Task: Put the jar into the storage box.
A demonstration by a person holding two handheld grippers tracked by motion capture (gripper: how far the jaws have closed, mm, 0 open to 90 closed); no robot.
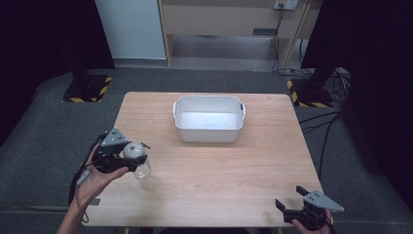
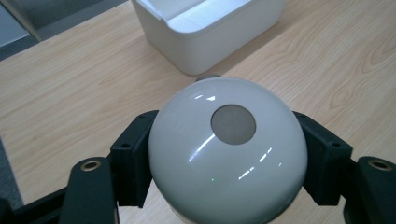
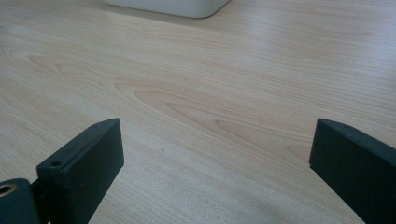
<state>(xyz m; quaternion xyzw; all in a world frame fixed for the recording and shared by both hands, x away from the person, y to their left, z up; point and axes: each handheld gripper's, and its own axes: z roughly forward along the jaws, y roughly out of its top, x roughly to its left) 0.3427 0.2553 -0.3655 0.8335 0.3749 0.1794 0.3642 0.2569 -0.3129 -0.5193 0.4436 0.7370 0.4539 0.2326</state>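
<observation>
A small clear bottle (image 1: 142,170) with a glossy white domed cap (image 1: 132,149) hangs a little above the left side of the wooden table (image 1: 219,180), and my left gripper (image 1: 130,156) is shut on the cap. In the left gripper view the dome (image 2: 201,177) has a grey round spot on top and sits pressed between both black pads of the left gripper (image 2: 229,156). My right gripper (image 1: 290,197) is at the table's near right corner, open. In its own view the right gripper (image 3: 215,154) has only bare wood between its jaws.
A white rectangular tub (image 1: 209,132) with side handles stands at the far middle of the table, with nothing visible inside. It is also ahead of the bottle as the tub (image 2: 205,42) and as the tub's lower edge (image 3: 173,7). Grey floor surrounds the table.
</observation>
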